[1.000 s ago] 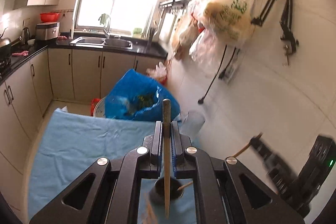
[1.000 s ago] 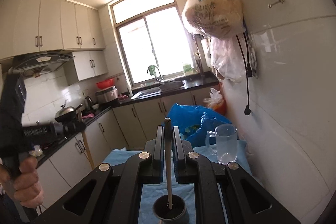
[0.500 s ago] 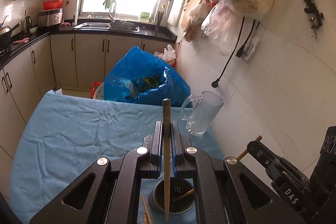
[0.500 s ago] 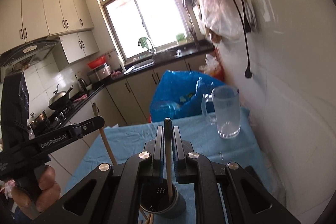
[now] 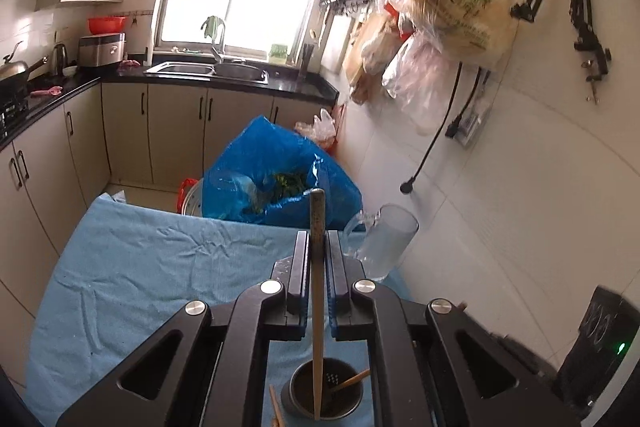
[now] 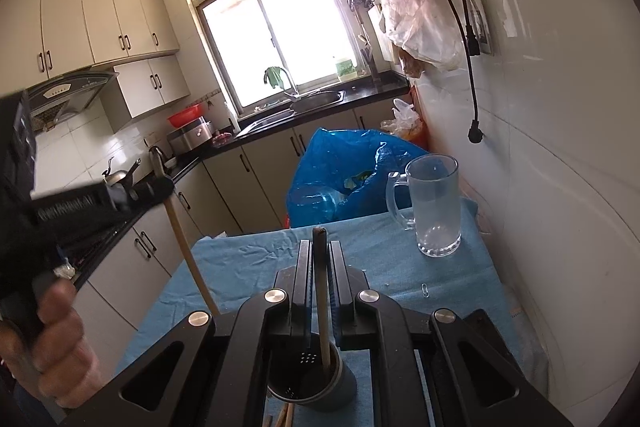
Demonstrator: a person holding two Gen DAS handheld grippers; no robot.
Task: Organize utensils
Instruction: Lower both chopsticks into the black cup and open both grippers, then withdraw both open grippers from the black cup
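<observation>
You are pinching one wooden chopstick (image 5: pixel 317 291) in your left claw (image 5: pixel 318 247) and another chopstick (image 6: pixel 322 303) in your right claw (image 6: pixel 319 259), both tips dipping into the dark utensil cup (image 5: pixel 325 393) on the blue-clothed worktop (image 5: pixel 160 267). Only the left view is showing a third stick (image 5: pixel 349 381) leaning inside the cup, while only the right view is showing your left hand (image 6: pixel 56 343) and a paper clip (image 6: pixel 425 289) lying near the glass mug (image 6: pixel 434 205).

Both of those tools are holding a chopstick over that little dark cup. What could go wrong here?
The holder is narrow, and both chopsticks point into it at once: the right tool with its chopstick and the left tool with its chopstick might collide or tip it. Loose chopsticks beside the holder could be knocked off the cloth.
</observation>
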